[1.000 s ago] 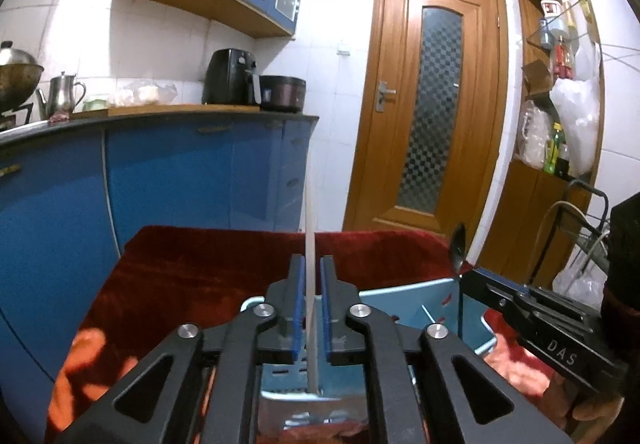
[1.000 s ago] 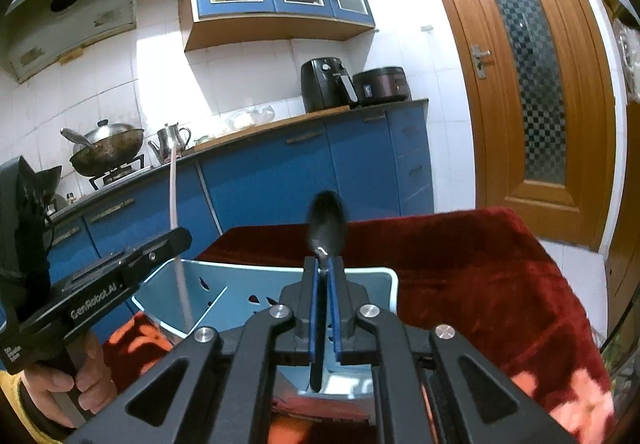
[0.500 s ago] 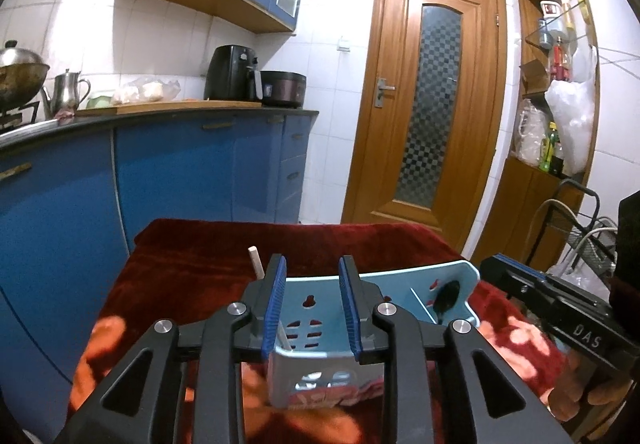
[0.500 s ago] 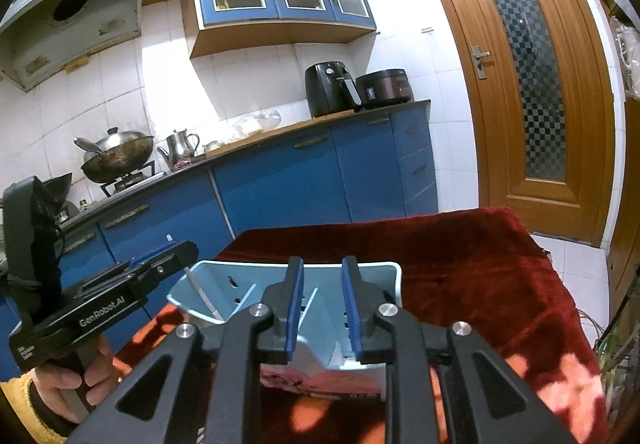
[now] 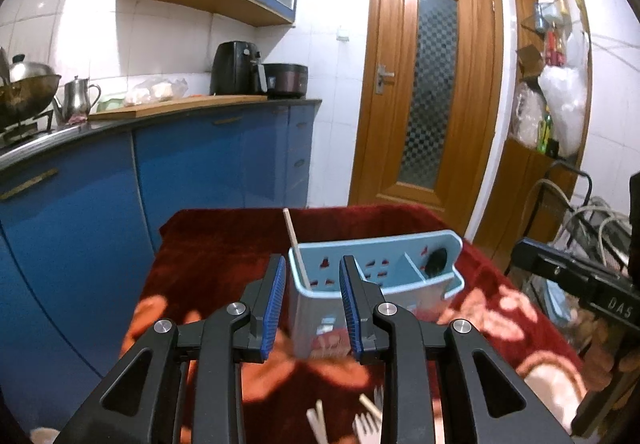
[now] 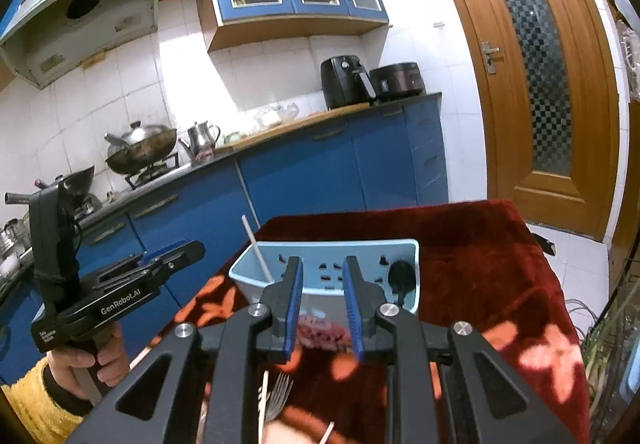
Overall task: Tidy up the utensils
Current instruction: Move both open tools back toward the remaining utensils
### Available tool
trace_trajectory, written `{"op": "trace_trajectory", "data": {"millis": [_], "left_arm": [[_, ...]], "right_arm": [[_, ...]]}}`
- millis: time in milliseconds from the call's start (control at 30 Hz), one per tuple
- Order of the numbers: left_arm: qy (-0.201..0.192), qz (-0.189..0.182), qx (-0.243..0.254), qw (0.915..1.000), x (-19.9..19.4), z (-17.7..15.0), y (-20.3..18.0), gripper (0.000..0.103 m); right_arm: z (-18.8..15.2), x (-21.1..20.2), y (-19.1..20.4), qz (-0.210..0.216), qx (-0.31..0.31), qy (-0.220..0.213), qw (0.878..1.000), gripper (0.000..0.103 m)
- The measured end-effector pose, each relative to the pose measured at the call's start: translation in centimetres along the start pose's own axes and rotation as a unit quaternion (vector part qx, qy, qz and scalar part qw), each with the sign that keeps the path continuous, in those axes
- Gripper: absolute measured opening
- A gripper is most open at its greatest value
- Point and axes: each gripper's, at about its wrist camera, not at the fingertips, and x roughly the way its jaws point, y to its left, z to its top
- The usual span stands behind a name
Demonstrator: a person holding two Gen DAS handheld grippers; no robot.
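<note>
A light blue utensil holder [image 5: 400, 272] [image 6: 332, 256] stands on the red floral cloth. A pale chopstick [image 5: 295, 252] [image 6: 256, 252] leans in its left compartment. A dark spoon [image 5: 436, 259] [image 6: 401, 280] sits in its right compartment. My left gripper [image 5: 312, 304] is open and empty, just in front of the holder. My right gripper [image 6: 322, 308] is open and empty, also in front of it. A fork [image 6: 278, 396] [image 5: 366, 424] and loose chopsticks [image 6: 262, 408] [image 5: 318, 422] lie on the cloth below the grippers.
The red cloth [image 6: 500, 256] covers a small table. Blue kitchen cabinets [image 5: 200, 171] stand to the left and behind. A wooden door [image 5: 428, 91] is at the back. A wire rack with bags [image 5: 592, 228] stands on the right.
Both grippers opened and let go: the chopstick and the spoon dropped into the holder. Both grippers have since pulled back toward the near side, bringing the loose fork and chopsticks into view.
</note>
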Motion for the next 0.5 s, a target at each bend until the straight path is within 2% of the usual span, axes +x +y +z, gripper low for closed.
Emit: {"op": "trace_trajectory", "data": {"millis": [233,500], "left_arm": [[0.04,0.002,0.014,0.9991,-2.0,-1.2,-0.1,0.028],[0.095,0.001,0.018,0.9953,-2.5,-3.3,0.0,0.028]], "right_arm": [[-1.4,-1.1,0.3,-0.009,0.012,0.044,0.999,0.023],[-3.5,-1.5,0.3,-0.023,0.03,0.105,0.994,0.023]]}}
